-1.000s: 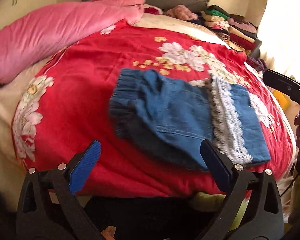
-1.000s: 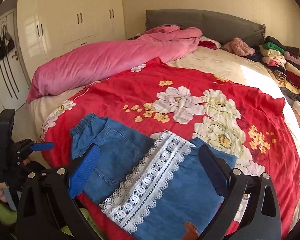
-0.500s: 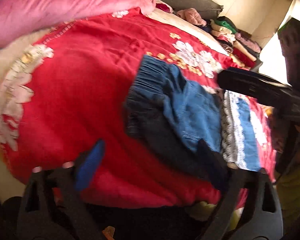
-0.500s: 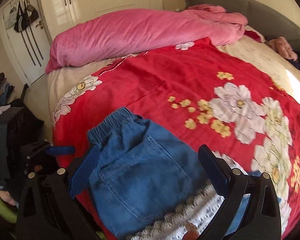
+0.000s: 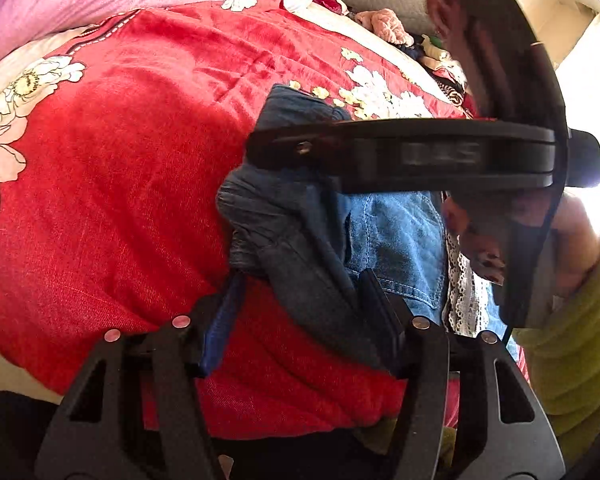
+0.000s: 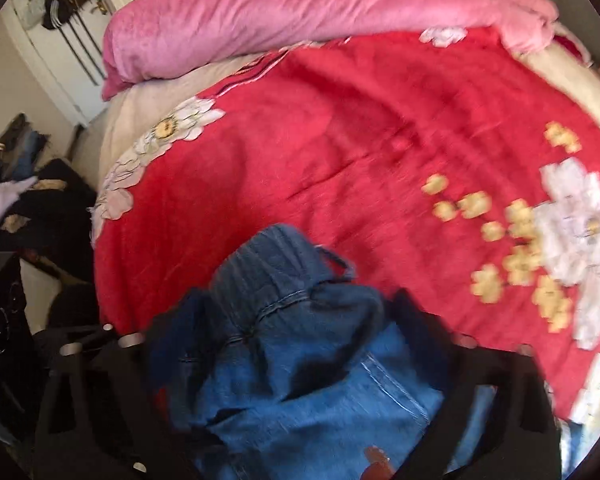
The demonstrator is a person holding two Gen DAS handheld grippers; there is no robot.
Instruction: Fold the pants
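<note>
Left wrist view: denim pants (image 5: 396,236) centre-right on red blanket (image 5: 120,184), already folded short. Left gripper (image 5: 300,312) pinches dark waistband edge; right gripper (image 5: 400,152) crosses above.

Right wrist view, blurred: pants (image 6: 300,360) lower centre, bunched between right gripper's (image 6: 284,360) fingers; pinching or spread, cannot tell. Final fold seemingly pending.

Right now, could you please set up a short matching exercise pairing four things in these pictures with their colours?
Things:
1. pants
2. blanket
3. quilt
4. sleeve

Colours:
A. olive green
B. pink
C. blue denim
D. red with flowers

Pairs: 1-C, 2-D, 3-B, 4-A
</note>
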